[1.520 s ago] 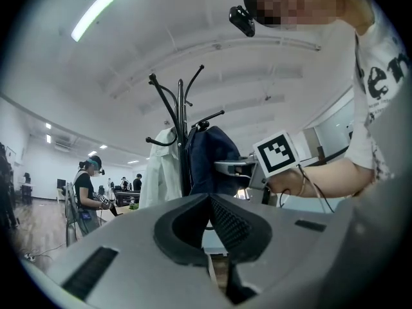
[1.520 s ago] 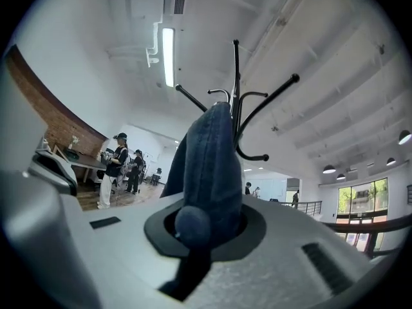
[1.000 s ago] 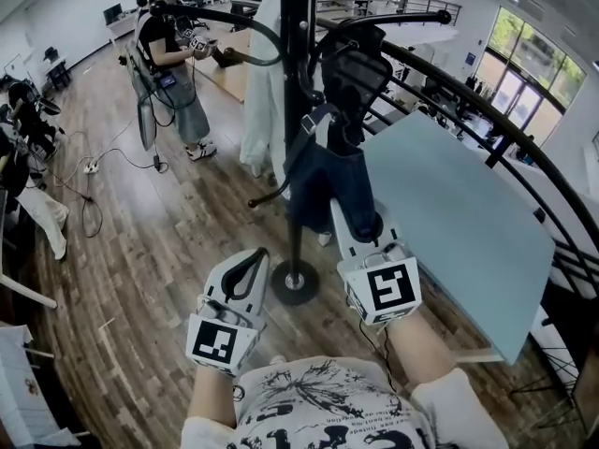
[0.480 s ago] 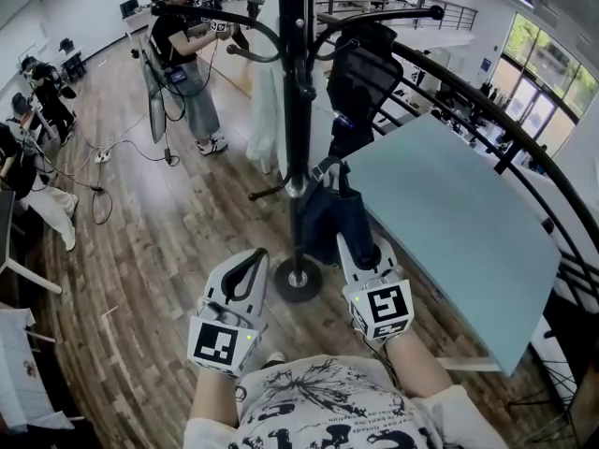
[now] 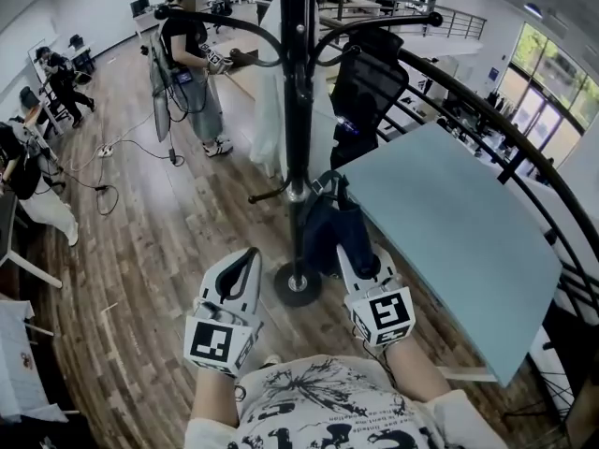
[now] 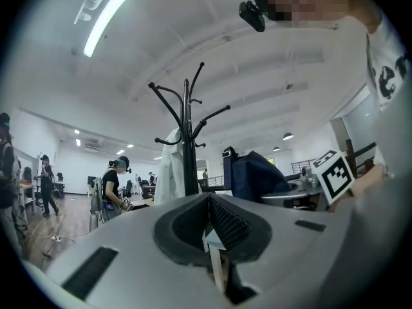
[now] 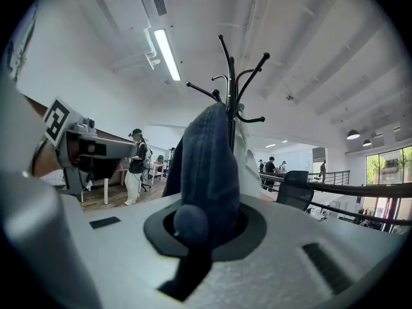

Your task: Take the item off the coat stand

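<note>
**Head view:** The right gripper (image 5: 361,262) had its jaws clamped on the lower end of a dark blue denim bag (image 5: 329,227). The bag hung low, just ahead of those jaws and close against the pole of the black coat stand (image 5: 298,110) to their left. Its strap (image 5: 323,187) rose toward the pole, and whether it was clear of the low hook could not be told. A pale blue counter (image 5: 449,223) crowded in at the right of the jaws. The left gripper (image 5: 245,262) waited short of the stand's base, carrying nothing.

**Left gripper view:** The left gripper's (image 6: 210,217) jaws were pressed together with nothing between them. The coat stand (image 6: 188,140) and a white coat (image 6: 170,169) stood well ahead, and the denim bag (image 6: 257,176) was off to the right.

**Right gripper view:** The right gripper's (image 7: 209,221) jaws were nearly closed, pinching a thick fold of the denim bag (image 7: 209,166). The fold rose straight out of the jaws and hid most of the coat stand (image 7: 233,89) behind it.

The bag looked all but free. A clean finish would likely mean keeping the pinch firm and drawing the bag back from the pole toward the holder. The strap would need watching at the low hook, and the bag should stay clear of the counter's edge.
</note>
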Motion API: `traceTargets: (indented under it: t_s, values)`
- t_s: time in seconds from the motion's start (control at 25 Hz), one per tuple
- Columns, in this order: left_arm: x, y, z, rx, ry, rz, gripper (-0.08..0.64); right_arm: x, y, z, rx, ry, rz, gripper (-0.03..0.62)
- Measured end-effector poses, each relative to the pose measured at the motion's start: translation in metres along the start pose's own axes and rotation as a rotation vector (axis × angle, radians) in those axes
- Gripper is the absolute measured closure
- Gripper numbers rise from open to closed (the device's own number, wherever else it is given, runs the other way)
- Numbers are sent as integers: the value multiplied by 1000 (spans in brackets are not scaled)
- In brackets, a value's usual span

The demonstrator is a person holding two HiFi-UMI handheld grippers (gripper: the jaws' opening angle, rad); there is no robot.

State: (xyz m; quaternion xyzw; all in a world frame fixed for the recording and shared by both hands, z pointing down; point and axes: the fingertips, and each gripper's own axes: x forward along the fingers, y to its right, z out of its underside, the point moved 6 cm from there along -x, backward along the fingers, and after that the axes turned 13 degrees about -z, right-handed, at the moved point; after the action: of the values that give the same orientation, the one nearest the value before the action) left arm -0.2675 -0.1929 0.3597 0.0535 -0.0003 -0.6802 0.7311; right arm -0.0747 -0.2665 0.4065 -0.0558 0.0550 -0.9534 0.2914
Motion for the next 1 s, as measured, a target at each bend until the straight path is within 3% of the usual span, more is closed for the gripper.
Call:
traceTargets:
  t_s: [1.0]
  values:
    - [19, 2, -2, -1, -11, -5, 555, 4, 20, -15, 13, 50, -7, 581]
